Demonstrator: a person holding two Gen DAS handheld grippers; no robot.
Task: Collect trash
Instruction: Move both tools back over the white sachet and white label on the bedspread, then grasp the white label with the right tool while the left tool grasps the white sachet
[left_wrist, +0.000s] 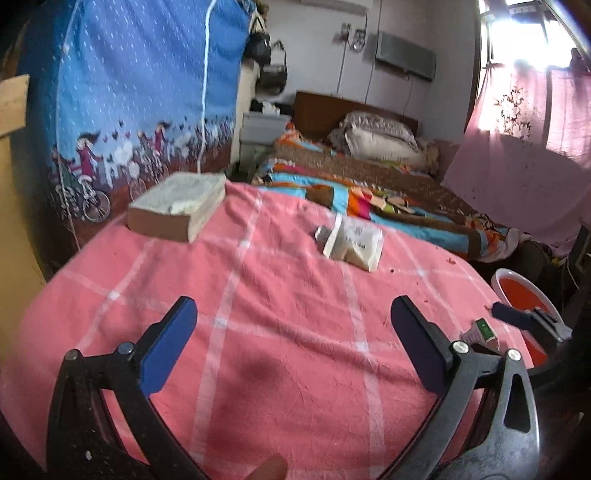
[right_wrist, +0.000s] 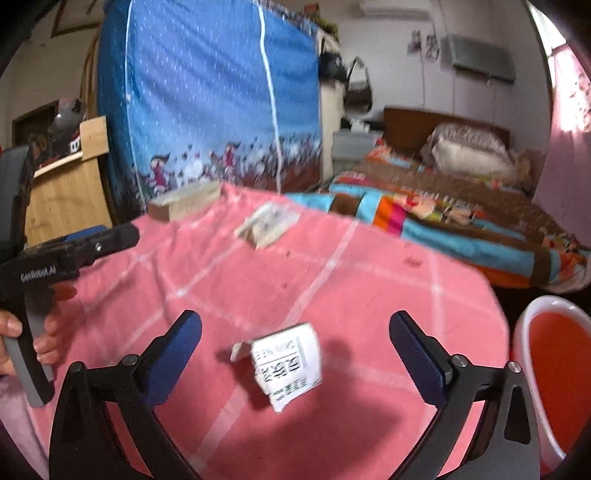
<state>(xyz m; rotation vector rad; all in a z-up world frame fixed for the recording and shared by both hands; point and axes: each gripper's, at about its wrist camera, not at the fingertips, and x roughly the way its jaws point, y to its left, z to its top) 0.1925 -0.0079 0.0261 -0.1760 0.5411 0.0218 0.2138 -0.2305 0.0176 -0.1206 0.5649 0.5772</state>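
Carton (right_wrist: 286, 363) between spread right tongs (right_wrist: 295, 347)

A small white printed carton (right_wrist: 286, 363) lies tilted on the pink checked cloth (right_wrist: 369, 280); a cream paper packet (left_wrist: 354, 242) farther back.

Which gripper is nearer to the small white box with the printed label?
Right. The right gripper is open with the small white box between its fingers. The left gripper is open over bare pink cloth, away from it.

Home bedroom — bed (left_wrist: 388, 192) with pillows (left_wrist: 380, 142), patchwork quilt (right_wrist: 461, 225), pink curtain (left_wrist: 524, 155), wall air conditioner (left_wrist: 405, 55).
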